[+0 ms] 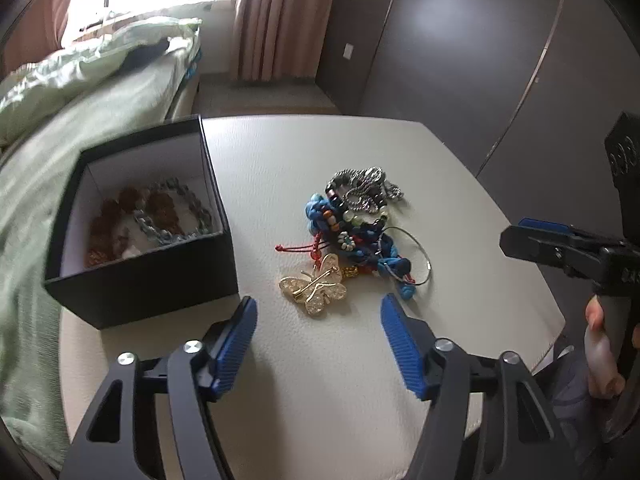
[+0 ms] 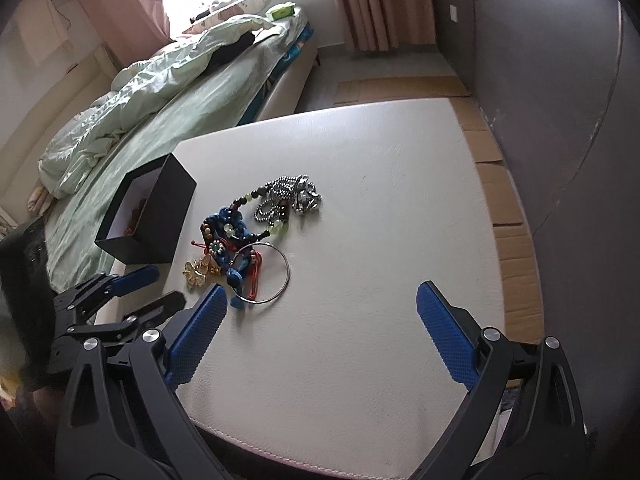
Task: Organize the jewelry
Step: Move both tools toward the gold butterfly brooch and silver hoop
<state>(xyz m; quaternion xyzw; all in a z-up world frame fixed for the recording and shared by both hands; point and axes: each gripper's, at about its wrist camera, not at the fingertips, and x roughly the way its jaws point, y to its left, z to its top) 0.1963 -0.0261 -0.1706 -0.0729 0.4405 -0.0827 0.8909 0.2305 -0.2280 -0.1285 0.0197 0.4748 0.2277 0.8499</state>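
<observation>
Left claw (image 1: 318, 340): blue ribbed pads spread wide, nothing between them, hovering low over the cream leather-textured tabletop (image 1: 280, 380). Just ahead of the pads lies a gold butterfly-shaped brooch (image 1: 314, 285), flat on the surface.

Beyond the brooch, touching it: a tangled heap of jewelry — blue braided cord bracelet with beads (image 1: 352, 236), thin red string (image 1: 296, 247), silver ball chain (image 1: 362, 190) at the far end, and a thin silver wire hoop (image 1: 416, 256) at the right edge.

To the left of the heap, apart from it, an open black square box with white lining (image 1: 152, 276); inside, a silver link chain (image 1: 176, 216) and brown beads (image 1: 116, 216).

Right claw (image 2: 320, 332): pads also wide apart and empty, over bare tabletop, nearer the hoop than the box.

Past the tabletop on the left, a bed with pale green bedding (image 2: 160, 96).
</observation>
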